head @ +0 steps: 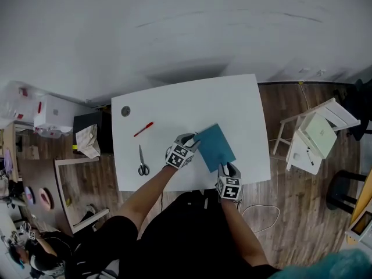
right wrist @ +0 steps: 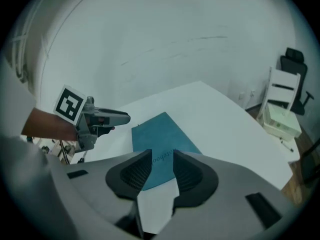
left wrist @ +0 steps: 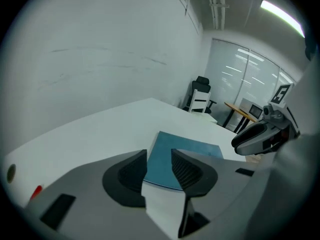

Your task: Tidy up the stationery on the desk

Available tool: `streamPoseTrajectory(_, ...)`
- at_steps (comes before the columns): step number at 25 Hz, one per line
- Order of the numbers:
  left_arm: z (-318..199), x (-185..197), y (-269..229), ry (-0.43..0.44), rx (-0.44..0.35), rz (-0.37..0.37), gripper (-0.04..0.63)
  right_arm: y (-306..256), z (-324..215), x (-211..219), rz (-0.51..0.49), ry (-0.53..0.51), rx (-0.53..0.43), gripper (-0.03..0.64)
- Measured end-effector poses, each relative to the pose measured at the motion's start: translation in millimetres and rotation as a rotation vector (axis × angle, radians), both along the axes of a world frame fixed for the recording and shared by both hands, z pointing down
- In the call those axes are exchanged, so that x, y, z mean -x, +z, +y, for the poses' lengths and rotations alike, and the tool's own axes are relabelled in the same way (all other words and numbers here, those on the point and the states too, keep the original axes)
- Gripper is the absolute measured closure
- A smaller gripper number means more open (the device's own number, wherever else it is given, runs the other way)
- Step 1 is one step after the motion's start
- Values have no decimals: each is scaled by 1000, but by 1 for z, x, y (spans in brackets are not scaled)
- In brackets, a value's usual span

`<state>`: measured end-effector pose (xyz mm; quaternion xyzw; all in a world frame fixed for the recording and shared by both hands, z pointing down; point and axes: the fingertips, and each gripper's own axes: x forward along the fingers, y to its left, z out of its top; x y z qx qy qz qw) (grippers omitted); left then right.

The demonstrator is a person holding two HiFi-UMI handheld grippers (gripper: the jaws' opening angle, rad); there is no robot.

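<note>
Both released (nothing clamped): my left gripper (head: 195, 139) and right gripper (head: 228, 168) flank the flat teal rectangular notebook (head: 216, 147) on the white surface (head: 186, 100), probably to lift it together.

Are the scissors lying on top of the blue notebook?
No, the scissors lie on the bare white desk near its left edge, well apart from the blue notebook.
</note>
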<state>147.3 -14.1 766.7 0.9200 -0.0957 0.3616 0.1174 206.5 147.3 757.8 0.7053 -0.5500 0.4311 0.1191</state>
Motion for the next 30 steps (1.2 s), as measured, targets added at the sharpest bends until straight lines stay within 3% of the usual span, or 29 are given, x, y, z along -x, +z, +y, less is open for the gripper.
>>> streamPoseTrajectory(3, -5, -8, 23, 40, 53, -57, 413, 21, 0, -1, -77, 100, 67, 470)
streamPoseTrajectory(7, -5, -11, 38, 50, 106, -92, 407, 40, 9, 2, -141, 173, 133, 433)
streamPoseTrajectory(14, -3, -14, 52, 57, 130, -113, 405, 54, 7, -10, -221, 233, 127, 433)
streamPoseTrajectory(22, -4, -8, 63, 68, 128, -152, 405, 60, 8, -12, -216, 317, 129, 433)
streamPoseTrajectory(24, -2, -4, 65, 65, 127, -169, 405, 59, 7, -14, -205, 298, 137, 433)
streamPoseTrajectory(30, 13, 13, 63, 72, 163, -185, 405, 43, -28, -7, -30, 18, 120, 434)
